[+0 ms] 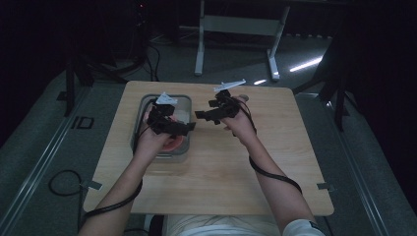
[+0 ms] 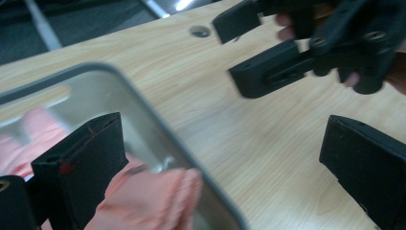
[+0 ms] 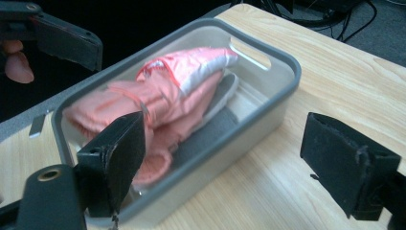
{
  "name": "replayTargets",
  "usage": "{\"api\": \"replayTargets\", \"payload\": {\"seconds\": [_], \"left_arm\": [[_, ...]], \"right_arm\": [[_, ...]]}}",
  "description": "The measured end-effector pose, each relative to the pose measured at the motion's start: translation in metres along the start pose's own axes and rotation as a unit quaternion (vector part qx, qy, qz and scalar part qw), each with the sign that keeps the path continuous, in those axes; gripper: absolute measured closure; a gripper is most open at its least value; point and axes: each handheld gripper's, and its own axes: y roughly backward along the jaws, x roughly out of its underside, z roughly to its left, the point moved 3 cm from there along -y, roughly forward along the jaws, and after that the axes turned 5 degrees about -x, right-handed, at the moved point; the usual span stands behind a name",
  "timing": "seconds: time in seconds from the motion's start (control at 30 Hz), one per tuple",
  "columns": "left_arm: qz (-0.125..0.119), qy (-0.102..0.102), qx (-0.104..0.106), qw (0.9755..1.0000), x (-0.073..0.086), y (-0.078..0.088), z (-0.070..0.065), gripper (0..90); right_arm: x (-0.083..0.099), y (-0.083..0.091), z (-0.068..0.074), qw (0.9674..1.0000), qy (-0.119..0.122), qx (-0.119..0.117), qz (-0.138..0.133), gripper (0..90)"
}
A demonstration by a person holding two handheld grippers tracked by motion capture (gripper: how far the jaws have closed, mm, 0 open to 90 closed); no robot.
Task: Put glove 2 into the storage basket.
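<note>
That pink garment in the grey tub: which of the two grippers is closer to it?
Left. The left gripper hangs right over the grey tub and the pink garment; the right gripper is beside the tub, over bare table.

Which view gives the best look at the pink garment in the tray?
The right gripper view: the pink garment lies folded in the grey tray, nearly all of it in view. The left gripper view catches a blurred corner of it behind a jaw. The high view shows a small patch beneath the left gripper.

Grey bin (image 1: pixel 140 104) on wooden table (image 1: pixel 275 162)
</note>
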Motion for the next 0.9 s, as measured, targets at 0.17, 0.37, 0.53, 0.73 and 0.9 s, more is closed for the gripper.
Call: {"api": "replayTargets", "payload": {"seconds": [0.17, 0.37, 0.53, 0.73, 0.9], "left_arm": [[0.000, -0.015, 0.034, 0.9993, 0.001, -0.009, -0.031, 1.5], [0.004, -0.029, 0.066, 0.9974, 0.004, -0.019, -0.056, 1.5], [-0.007, -0.039, 0.084, 0.9957, 0.006, -0.025, -0.072, 1.5], [0.005, -0.058, 0.101, 0.9932, 0.020, -0.040, -0.091, 1.5], [0.016, -0.071, 0.122, 0.9899, 0.031, -0.051, -0.102, 1.5]], "right_arm": [[0.015, 0.011, -0.002, 1.0000, 0.008, 0.004, 0.004, 15.3], [0.032, 0.026, -0.005, 0.9998, 0.014, 0.012, 0.003, 15.3], [0.050, 0.035, -0.009, 0.9997, 0.019, 0.018, 0.002, 15.3], [0.074, 0.040, -0.015, 0.9995, 0.014, 0.025, 0.012, 15.3], [0.090, 0.042, -0.018, 0.9996, 0.008, 0.027, 0.006, 15.4]]}}
